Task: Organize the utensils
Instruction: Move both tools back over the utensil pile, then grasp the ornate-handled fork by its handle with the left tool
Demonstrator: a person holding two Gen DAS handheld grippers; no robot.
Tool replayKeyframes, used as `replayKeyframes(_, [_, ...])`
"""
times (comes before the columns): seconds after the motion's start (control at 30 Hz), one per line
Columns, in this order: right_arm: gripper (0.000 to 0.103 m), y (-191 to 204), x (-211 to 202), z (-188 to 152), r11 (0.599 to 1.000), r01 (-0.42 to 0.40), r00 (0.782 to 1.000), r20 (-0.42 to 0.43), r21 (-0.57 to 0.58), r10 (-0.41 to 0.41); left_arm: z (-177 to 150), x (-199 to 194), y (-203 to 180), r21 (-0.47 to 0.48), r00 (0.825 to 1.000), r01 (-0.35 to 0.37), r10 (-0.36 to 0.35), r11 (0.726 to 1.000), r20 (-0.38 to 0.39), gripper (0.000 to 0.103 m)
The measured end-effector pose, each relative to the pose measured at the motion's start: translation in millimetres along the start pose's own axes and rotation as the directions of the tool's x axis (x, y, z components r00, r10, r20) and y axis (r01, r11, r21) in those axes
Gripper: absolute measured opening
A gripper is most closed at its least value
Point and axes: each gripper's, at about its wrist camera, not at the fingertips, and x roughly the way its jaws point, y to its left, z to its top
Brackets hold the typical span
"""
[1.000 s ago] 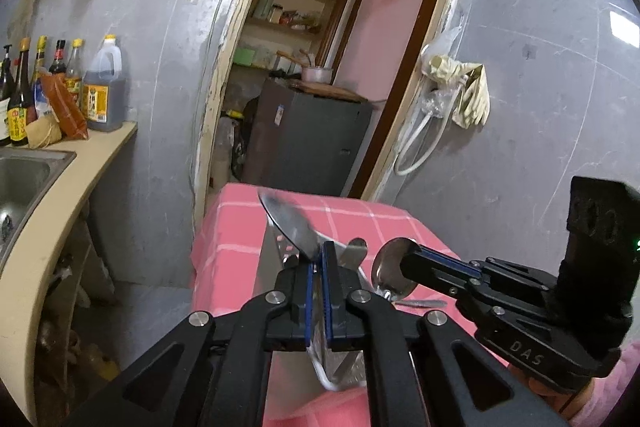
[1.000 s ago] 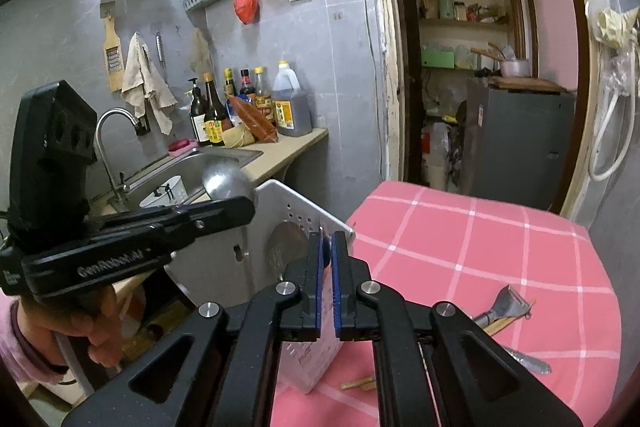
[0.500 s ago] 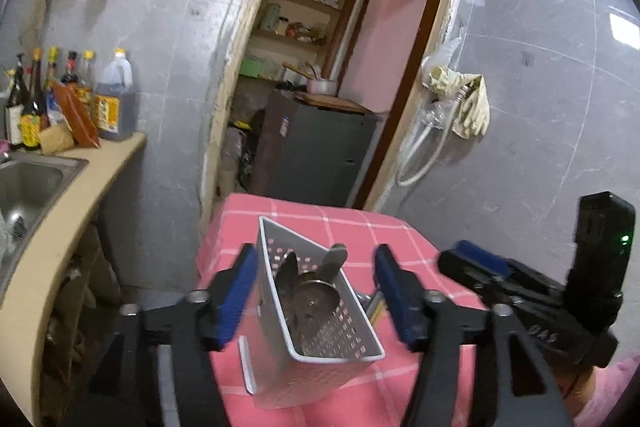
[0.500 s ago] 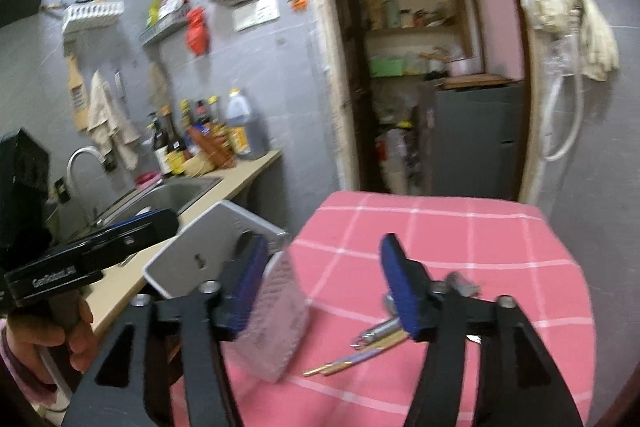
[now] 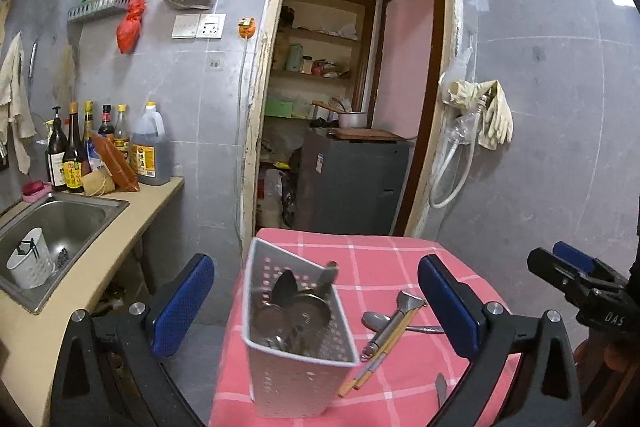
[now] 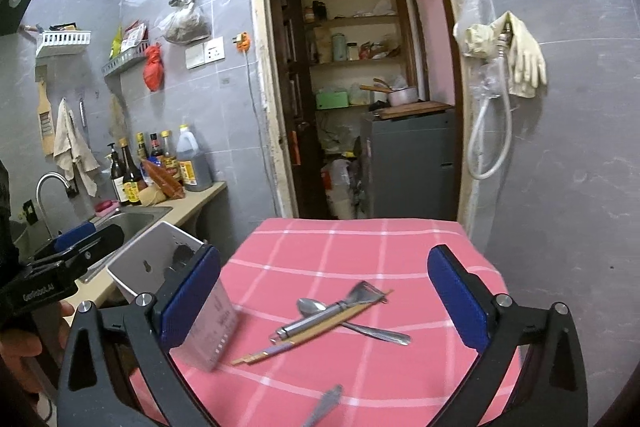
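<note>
Pink checked table (image 6: 360, 243), white caddy (image 5: 296, 367), peeler (image 6: 320, 315), chopsticks (image 6: 280, 347), spoon (image 6: 352, 323)

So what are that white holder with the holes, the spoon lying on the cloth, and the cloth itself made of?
The white holder looks like moulded plastic: matt, thin walls, regular punched holes. The spoon seems to be polished steel, grey with bright glints. The cloth looks woven, pink with white check lines, though a wipeable coated cover cannot be ruled out.

Pretty lived-in kitchen: steel sink (image 5: 60, 223) set in the counter with a white cup (image 5: 28, 265) inside, sauce bottles (image 5: 74, 155) along the wall, rubber gloves (image 5: 494, 115) hanging by the doorway, grey cabinet (image 5: 352, 179) behind.
</note>
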Motion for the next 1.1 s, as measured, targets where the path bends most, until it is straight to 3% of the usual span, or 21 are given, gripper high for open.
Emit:
replayKeyframes(0.3, [0.102,-40,-18,-17,0.999,0.044,0.998,-0.032,-0.026,-0.045,-21,-9,-44,0.051,0.999,0.027,-0.026,0.998,-0.019,0.103])
replayKeyframes(0.47, [0.102,-64,-15,-32,0.997,0.071,0.995,-0.073,-0.009,-0.072,-36,-14,-61,0.051,1.0,-0.004,0.004,0.999,0.001,0.103])
replayKeyframes(0.67, [0.102,-86,5,-50,0.998,0.056,0.986,-0.156,-0.006,-0.056,-61,5,-80,0.062,0.992,0.022,-0.015,0.998,-0.122,0.103])
replayKeyframes(0.93, [0.102,-113,51,-77,1.0,-0.02,0.953,-0.302,0.005,0.021,-101,42,-98,0.035,0.93,0.139,-0.119,0.99,-0.349,0.1])
replayKeyframes(1.0, [0.102,-120,65,-87,0.999,-0.05,0.939,-0.341,0.017,0.053,-109,49,-103,0.03,0.909,0.158,-0.134,0.987,-0.394,0.091])
replayKeyframes(1.1, [0.101,-124,80,-96,0.997,-0.076,0.926,-0.371,0.012,0.075,-123,64,-109,0.001,0.858,0.196,-0.171,0.981,-0.485,0.073])
